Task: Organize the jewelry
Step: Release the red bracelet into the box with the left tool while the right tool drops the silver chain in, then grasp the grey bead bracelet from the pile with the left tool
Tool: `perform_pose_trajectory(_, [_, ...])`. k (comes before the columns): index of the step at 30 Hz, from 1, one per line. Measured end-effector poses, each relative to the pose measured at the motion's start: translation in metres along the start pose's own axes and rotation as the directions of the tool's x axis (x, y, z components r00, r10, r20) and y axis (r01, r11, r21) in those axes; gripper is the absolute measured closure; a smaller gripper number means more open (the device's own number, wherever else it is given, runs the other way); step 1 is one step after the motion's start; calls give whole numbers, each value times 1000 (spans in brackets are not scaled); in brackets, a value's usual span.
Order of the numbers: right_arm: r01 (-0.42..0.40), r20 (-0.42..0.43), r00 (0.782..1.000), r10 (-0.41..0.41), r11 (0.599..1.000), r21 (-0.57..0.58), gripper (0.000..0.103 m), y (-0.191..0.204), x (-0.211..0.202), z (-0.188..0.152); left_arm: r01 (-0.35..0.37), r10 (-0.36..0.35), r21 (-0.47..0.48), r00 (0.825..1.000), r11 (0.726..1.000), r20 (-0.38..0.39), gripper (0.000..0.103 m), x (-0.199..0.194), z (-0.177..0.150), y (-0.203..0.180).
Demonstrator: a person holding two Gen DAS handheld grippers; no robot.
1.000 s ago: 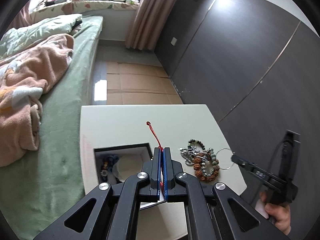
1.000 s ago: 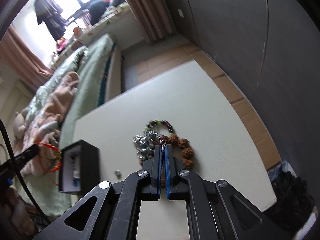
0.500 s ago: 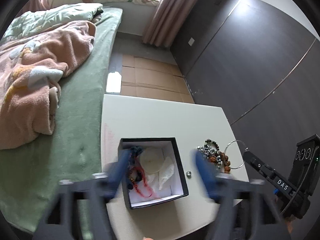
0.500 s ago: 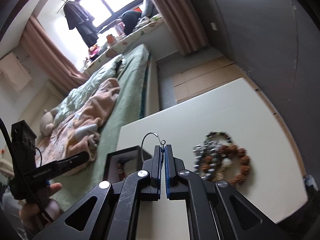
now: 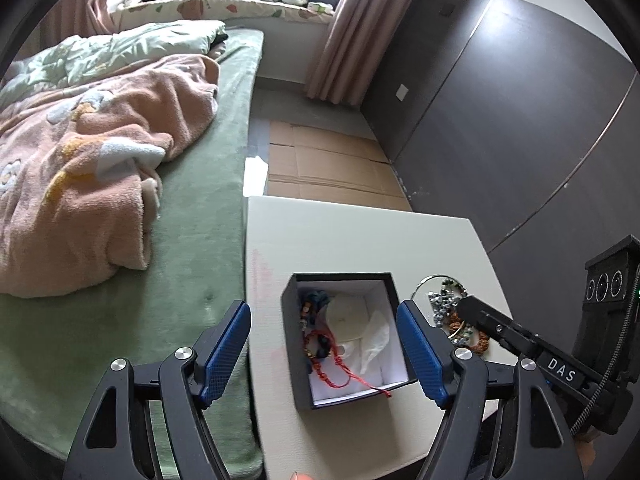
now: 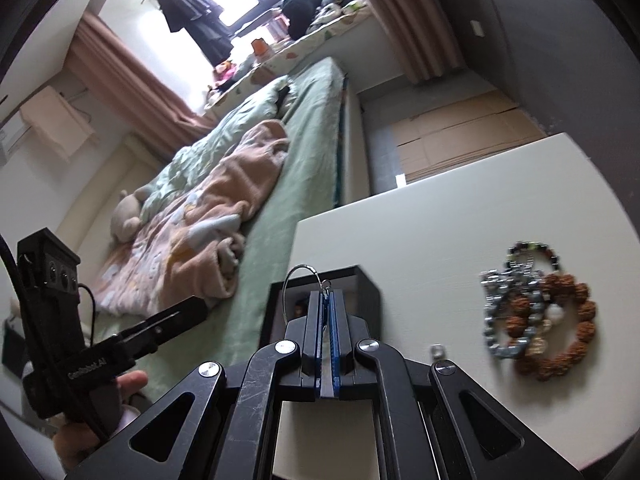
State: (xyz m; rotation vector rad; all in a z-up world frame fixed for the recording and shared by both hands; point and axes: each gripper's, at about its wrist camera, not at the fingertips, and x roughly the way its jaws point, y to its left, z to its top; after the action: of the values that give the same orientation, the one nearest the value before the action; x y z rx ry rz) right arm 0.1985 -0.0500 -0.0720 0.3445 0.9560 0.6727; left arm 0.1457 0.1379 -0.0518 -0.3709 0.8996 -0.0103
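One bed (image 5: 192, 280) with a pink blanket (image 5: 92, 168) at left, one white table (image 5: 360, 240) beside it. One black box (image 5: 344, 340), white inside, holds a red cord bracelet (image 5: 340, 372) and a dark blue beaded piece. Left gripper (image 5: 324, 348) straddles the box, jaws wide, nothing in them. Right of the box: a pile of bracelets (image 6: 536, 312), brown seed beads, silver chain, dark beads, plus one small nut (image 6: 438, 351). Right gripper (image 6: 328, 300) pinched tight on one thin silver hoop (image 6: 298, 280), over the box.

A home bedroom; a bed (image 5: 192, 264) with rumpled blanket (image 5: 92, 168), curtains (image 5: 344, 28) by the window.
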Motion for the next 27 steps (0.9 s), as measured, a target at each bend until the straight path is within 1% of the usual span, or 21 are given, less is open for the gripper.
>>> perform_pose_trajectory(2, [8, -27, 1000, -8, 1000, -4, 97, 2, 8, 0, -11, 11, -6, 1000, 1000, 3, 27, 0, 0, 2])
perform_pose_trajectory(3, [17, -47, 999, -17, 1000, -1, 87, 0, 12, 0, -19, 19, -4, 1000, 1000, 4, 27, 0, 0, 2])
perform_pose_trajectory(4, [35, -61, 998, -34, 999, 5, 61, -2, 14, 0, -22, 22, -1, 1000, 1000, 4, 27, 1, -1, 2])
perform_pose_trajectory(6, [67, -46, 997, -66, 998, 22, 34, -8, 8, 0, -22, 22, 17, 1000, 1000, -1, 27, 3, -3, -1])
perform_pose_trajectory(7, [75, -41, 996, -74, 997, 26, 32, -11, 4, 1, -21, 21, 24, 1000, 999, -4, 27, 4, -4, -2])
perform_pose_trajectory(10, [92, -32, 995, -90, 995, 40, 30, -21, -11, 3, -20, 19, 45, 1000, 999, 6, 27, 4, -6, -9])
perform_pose_trajectory(11, [111, -24, 994, -110, 993, 41, 27, -26, -19, 2, -18, 17, 52, 1000, 998, 14, 27, 5, -6, -12])
perform_pose_trajectory(12, [120, -20, 993, -119, 992, 45, 17, -30, -23, 2, -13, 12, 55, 1000, 998, 17, 27, 6, -6, -15])
perform_pose_trajectory(13, [125, -20, 992, -124, 991, 50, 10, -34, -27, 2, -3, 3, 58, 1000, 998, 11, 27, 7, -6, -19])
perform_pose_trajectory(17, [161, -30, 987, -159, 984, 71, 7, -52, -42, -4, 21, -20, 91, 1000, 996, -3, 27, 11, -7, -36])
perform_pose_trajectory(18, [171, -30, 985, -169, 982, 76, 0, -57, -45, -6, 24, -23, 101, 1000, 995, -7, 27, 12, -8, -41])
perform_pose_trajectory(24, [209, -23, 978, -208, 970, 122, 0, -81, -62, -10, 56, -48, 149, 997, 987, -58, 27, 26, -14, -69])
perform_pose_trajectory(27, [223, -25, 975, -222, 962, 160, 0, -92, -68, -11, 70, -57, 168, 995, 983, -84, 30, 34, -17, -82])
